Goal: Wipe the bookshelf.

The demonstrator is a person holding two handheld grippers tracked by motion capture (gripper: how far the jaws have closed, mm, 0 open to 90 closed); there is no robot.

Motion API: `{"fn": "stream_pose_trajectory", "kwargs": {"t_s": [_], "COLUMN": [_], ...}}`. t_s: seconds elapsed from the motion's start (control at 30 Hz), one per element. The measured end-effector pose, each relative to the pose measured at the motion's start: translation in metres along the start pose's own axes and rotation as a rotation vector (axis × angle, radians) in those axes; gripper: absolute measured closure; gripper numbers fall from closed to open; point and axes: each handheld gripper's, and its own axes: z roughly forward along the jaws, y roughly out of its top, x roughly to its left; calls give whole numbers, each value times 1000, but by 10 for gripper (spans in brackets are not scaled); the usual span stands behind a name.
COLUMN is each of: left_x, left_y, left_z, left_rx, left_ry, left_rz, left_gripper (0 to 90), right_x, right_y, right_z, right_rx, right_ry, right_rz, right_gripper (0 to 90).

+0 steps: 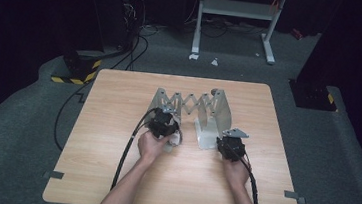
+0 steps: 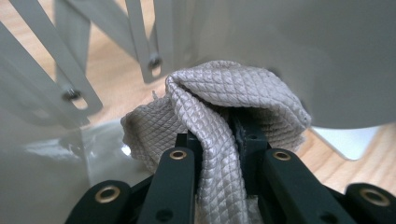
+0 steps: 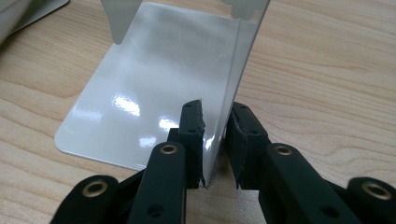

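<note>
A grey metal scissor rack stands in the middle of the wooden table, with an upright plate at each end. My left gripper is at its left end, shut on a pale quilted cloth that is bunched against the rack's metal. A bit of that cloth shows white beside the hand. My right gripper is at the right end plate. Its jaws are shut on the thin upright plate edge, above the glossy base plate.
Slotted scissor bars cross just left of the cloth. Black cables trail from both grippers toward the table's near edge. Beyond the table stand a metal frame, a yellow-and-black striped block and a dark box.
</note>
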Motion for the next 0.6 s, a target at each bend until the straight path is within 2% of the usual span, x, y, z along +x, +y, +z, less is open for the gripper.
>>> {"fn": "stream_pose_trajectory", "kwargs": {"t_s": [0.1, 0.13, 0.3, 0.37, 0.6], "left_x": [-1, -1, -1, -2, -2], "left_y": [3, 8, 16, 19, 28], "left_z": [-9, -18, -31, -34, -41], "left_rx": [-27, -58, -105, -116, -119], "left_ry": [-18, -29, -41, -39, -37], "left_rz": [-7, -10, -12, -9, -42], "left_gripper": [792, 792, 791, 791, 791], "right_x": [0, 0, 0, 0, 0], "right_y": [0, 0, 0, 0, 0], "right_z": [0, 0, 0, 0, 0], "right_rx": [-1, -1, 0, -1, 0], "right_ry": [1, 2, 5, 7, 12], "right_rz": [-1, -2, -2, -1, 5], "right_gripper": [765, 764, 763, 763, 763]}}
